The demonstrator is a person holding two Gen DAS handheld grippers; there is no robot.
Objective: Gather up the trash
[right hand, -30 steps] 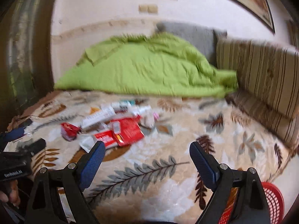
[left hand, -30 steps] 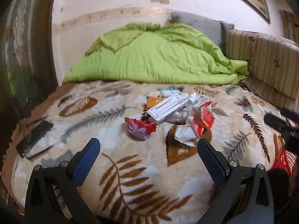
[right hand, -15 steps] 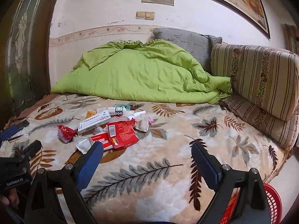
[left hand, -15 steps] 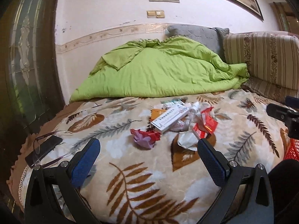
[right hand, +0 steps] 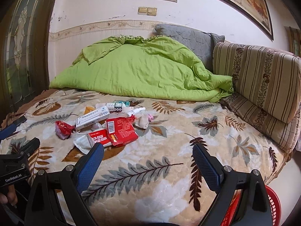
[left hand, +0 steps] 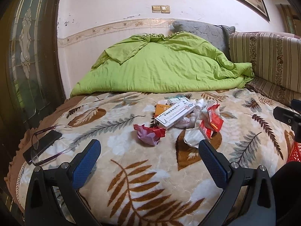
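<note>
Plainly, nothing is collected yet: the left gripper (left hand: 149,150) and the right gripper (right hand: 148,155) both hang over the leaf-print blanket (left hand: 131,169) with jaws spread wide and empty. The trash sits in one loose heap toward the middle of the bed, at about 12 o'clock from the left gripper and 11 o'clock from the right. Nearest the left gripper is a crumpled red-and-purple wrapper (left hand: 149,133); behind it a long white box (left hand: 175,115) leans across smaller cartons, and torn red packets (right hand: 117,131) lie at the heap's near edge. The red basket (right hand: 270,207) is at roughly 4 o'clock in the right view, low beside the bed.

The main risks look like these: the plush pile may get pinched together with a thin wrapper; lifting the white box could scatter what it rests on; and the glasses (left hand: 40,146) and dark phone (left hand: 43,143) at 9 o'clock could be mistaken for trash.
</note>
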